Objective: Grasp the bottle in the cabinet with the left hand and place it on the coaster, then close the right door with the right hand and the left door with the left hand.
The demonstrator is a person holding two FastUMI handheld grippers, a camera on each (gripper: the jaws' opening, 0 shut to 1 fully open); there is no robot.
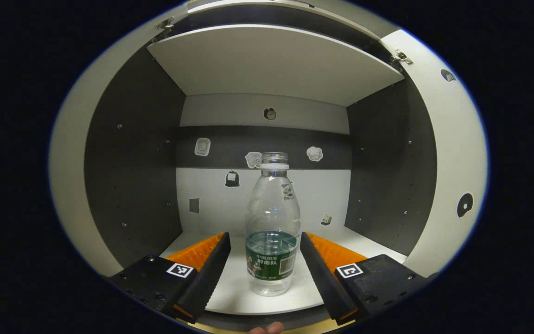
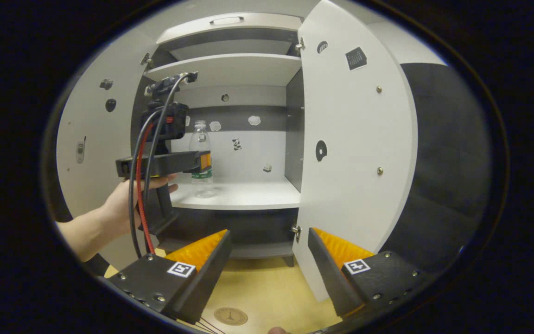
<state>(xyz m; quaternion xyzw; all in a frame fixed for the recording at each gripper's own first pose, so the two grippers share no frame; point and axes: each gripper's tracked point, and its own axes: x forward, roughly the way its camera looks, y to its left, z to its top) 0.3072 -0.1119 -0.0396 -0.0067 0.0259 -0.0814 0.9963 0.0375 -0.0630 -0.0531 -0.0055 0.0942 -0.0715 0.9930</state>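
Note:
A clear plastic bottle (image 1: 271, 232) with a green label and a little water stands upright on the white cabinet shelf (image 1: 230, 292). My left gripper (image 1: 264, 239) is open, with one finger on each side of the bottle's lower half. From the right gripper view, the left gripper (image 2: 202, 162) reaches into the cabinet at the bottle (image 2: 200, 139), held by a hand (image 2: 123, 204). My right gripper (image 2: 269, 236) hangs open and empty over the yellow table (image 2: 267, 287), in front of the cabinet. A round coaster (image 2: 231, 316) lies on the table just below it. The right door (image 2: 355, 153) and left door (image 2: 91, 153) both stand open.
Another white shelf (image 1: 271, 65) spans the cabinet above the bottle. Dark side walls (image 1: 128, 176) close in the compartment. Small stickers dot the back wall (image 1: 230, 204). Cables (image 2: 142, 185) hang from the left gripper. The open right door's lower edge stands close to my right finger.

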